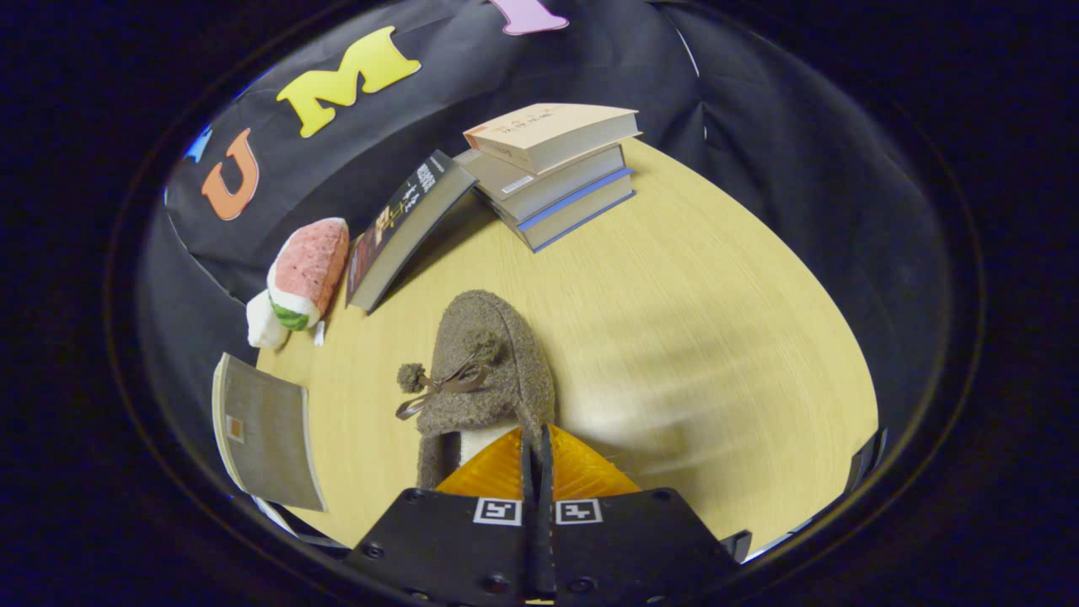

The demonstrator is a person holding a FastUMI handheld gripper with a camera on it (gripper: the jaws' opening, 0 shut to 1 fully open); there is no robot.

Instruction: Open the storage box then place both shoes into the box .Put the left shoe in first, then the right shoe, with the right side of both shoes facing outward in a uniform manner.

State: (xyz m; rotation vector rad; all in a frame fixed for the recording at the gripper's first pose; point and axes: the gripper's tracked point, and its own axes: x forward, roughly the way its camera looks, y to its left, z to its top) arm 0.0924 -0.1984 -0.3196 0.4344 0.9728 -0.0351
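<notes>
A fuzzy brown slipper-like shoe [485, 362] with a ribbon bow and pompoms hangs from my gripper [536, 451], its toe pointing away from me over the wooden table [716, 337]. The two fingers are pressed together on the shoe's right side wall near the white-lined opening. A flat grey panel [265, 434], which looks like part of the storage box, stands to the left of the shoe. The rest of the box is hidden.
A stack of three books [552, 169] lies at the far side of the table. A dark book [405, 223] leans against it. A pink, white and green plush toy [299, 282] sits to its left by the black cloth wall.
</notes>
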